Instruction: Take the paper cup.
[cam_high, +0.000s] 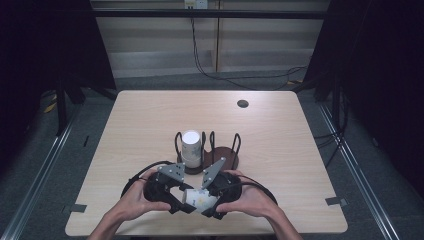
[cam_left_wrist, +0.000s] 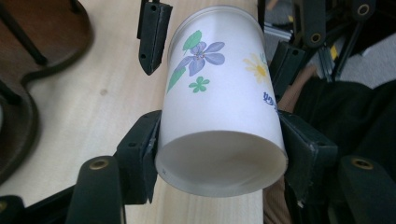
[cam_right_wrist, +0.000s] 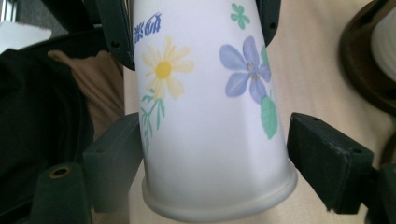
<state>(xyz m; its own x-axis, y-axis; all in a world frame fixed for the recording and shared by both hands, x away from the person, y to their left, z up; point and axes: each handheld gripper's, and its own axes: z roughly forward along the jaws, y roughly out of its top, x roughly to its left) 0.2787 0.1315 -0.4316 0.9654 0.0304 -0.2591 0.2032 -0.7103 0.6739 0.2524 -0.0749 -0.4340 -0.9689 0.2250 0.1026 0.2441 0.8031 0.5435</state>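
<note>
At the near edge of the pale wooden bench (cam_high: 280, 150), two hands hold black claws facing each other. Between them lies a white flowered paper cup (cam_high: 199, 199) on its side, long axis running from 9 to 3 o'clock. The left claw (cam_high: 181, 201) clamps its base end; the right claw (cam_high: 207, 206) brackets the rolled rim, one jaw touching, the other slightly apart. Just beyond, at 12 o'clock, a dark wooden rack with black wire loops (cam_high: 222, 152) holds a white upright cup stack (cam_high: 191, 148).

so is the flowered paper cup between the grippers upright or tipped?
Tipped: the white flowered paper cup lies sideways above the table, its base toward the left gripper's camera, its rim toward the right's.
</note>
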